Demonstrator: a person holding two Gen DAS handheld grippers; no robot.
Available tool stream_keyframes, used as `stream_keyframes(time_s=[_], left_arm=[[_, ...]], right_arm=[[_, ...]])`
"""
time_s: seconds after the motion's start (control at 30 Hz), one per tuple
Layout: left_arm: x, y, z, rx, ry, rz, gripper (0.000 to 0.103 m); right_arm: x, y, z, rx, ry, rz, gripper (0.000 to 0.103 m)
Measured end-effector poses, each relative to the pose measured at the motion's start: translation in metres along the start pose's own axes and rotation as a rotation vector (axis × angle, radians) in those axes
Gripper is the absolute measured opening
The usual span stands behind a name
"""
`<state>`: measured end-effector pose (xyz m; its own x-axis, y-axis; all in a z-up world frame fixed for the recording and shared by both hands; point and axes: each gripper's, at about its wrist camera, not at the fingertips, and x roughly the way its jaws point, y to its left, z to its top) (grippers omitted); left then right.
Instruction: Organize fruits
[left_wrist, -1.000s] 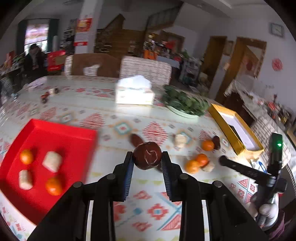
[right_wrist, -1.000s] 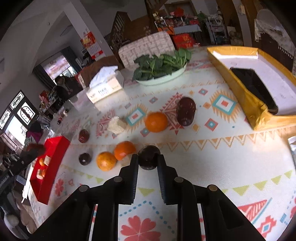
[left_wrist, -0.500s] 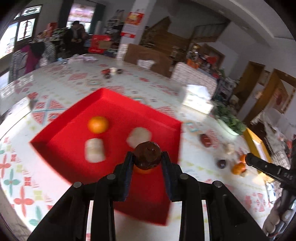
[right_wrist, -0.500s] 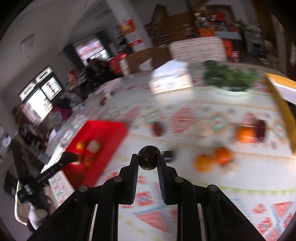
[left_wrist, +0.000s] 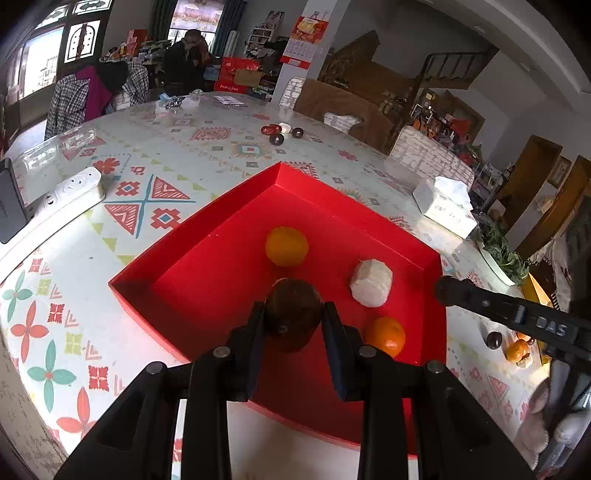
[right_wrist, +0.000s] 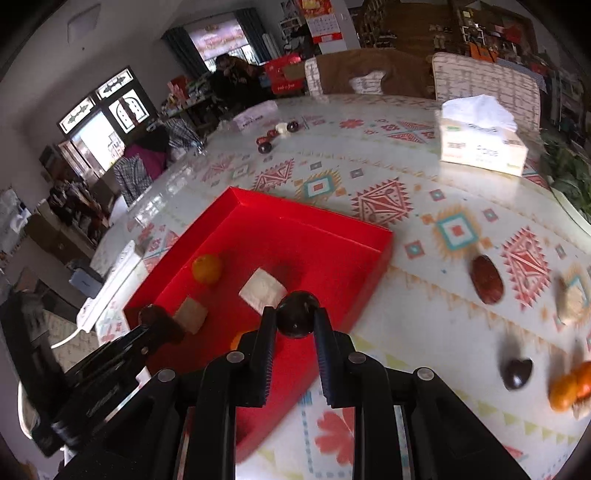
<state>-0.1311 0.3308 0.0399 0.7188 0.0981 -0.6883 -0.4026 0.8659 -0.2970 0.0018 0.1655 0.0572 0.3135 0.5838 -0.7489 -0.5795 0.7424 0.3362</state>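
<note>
My left gripper (left_wrist: 293, 321) is shut on a dark brown round fruit (left_wrist: 291, 314) and hangs over the red tray (left_wrist: 207, 236). In the tray lie two oranges (left_wrist: 286, 246) (left_wrist: 384, 336) and a white foam-wrapped fruit (left_wrist: 371, 282). In the right wrist view my right gripper (right_wrist: 295, 321) is shut on a small dark fruit (right_wrist: 297, 319) above the red tray's (right_wrist: 332, 236) near right part. The left gripper (right_wrist: 162, 326) shows at the lower left of that view. Loose on the table to the right lie a brown fruit (right_wrist: 487, 279), a dark fruit (right_wrist: 517, 373) and oranges (right_wrist: 567, 391).
A tissue box (right_wrist: 480, 142) stands behind the tray. A plate of greens (left_wrist: 498, 251) sits at the far right. A white power strip (left_wrist: 70, 192) lies left of the tray. Small dark fruits (left_wrist: 277, 133) lie at the far table side. People sit beyond the table.
Both grippers swung left from the scattered fruit toward the red tray, each carrying its fruit. The left one now hangs over the tray; the right one has reached the tray's near edge.
</note>
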Motion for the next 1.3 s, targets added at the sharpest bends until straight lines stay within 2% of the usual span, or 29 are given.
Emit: stream_keyframes(time_s=[0.23,0.3,0.33,0.37,0.47,0.6,0.73,0.87,0.93,1.03,1.17,1.3], left_arm=[[0.004,0.006,0.004,-0.008,0.000,0.002,0.030],[0.004,0.007,0.005,-0.012,0.002,-0.008,0.038],[0.004,0.007,0.005,-0.011,-0.001,-0.009,0.041],[0.003,0.006,0.006,-0.009,-0.005,-0.008,0.044],[-0.001,0.004,0.007,-0.004,-0.017,-0.011,0.044],[-0.008,-0.007,0.008,0.016,-0.028,-0.028,0.044],[-0.023,-0.037,0.003,0.071,-0.033,-0.089,0.045],[-0.032,-0.083,-0.010,0.154,-0.014,-0.187,0.052],[-0.031,-0.110,-0.021,0.204,0.008,-0.229,0.057],[-0.022,-0.144,-0.040,0.256,0.061,-0.271,0.057],[-0.008,-0.184,-0.069,0.319,0.124,-0.287,0.057],[0.002,-0.202,-0.086,0.352,0.155,-0.266,0.057]], right_arm=[[0.022,0.007,0.007,-0.023,0.024,-0.039,0.024],[0.025,0.009,0.009,-0.022,0.022,-0.045,0.024],[0.026,0.008,0.009,-0.013,0.020,-0.045,0.026],[0.026,0.008,0.010,-0.004,0.019,-0.041,0.034],[0.024,0.007,0.011,0.022,0.006,-0.016,0.056],[0.012,0.005,0.011,0.028,-0.013,-0.007,0.056],[-0.010,-0.004,0.004,0.024,-0.004,-0.009,0.056],[-0.044,-0.029,-0.015,0.034,0.001,-0.039,0.056],[-0.061,-0.047,-0.027,0.052,-0.001,-0.066,0.056],[-0.088,-0.082,-0.051,0.116,0.003,-0.103,0.056],[-0.115,-0.117,-0.079,0.176,-0.005,-0.140,0.056],[-0.142,-0.147,-0.107,0.205,-0.026,-0.187,0.056]])
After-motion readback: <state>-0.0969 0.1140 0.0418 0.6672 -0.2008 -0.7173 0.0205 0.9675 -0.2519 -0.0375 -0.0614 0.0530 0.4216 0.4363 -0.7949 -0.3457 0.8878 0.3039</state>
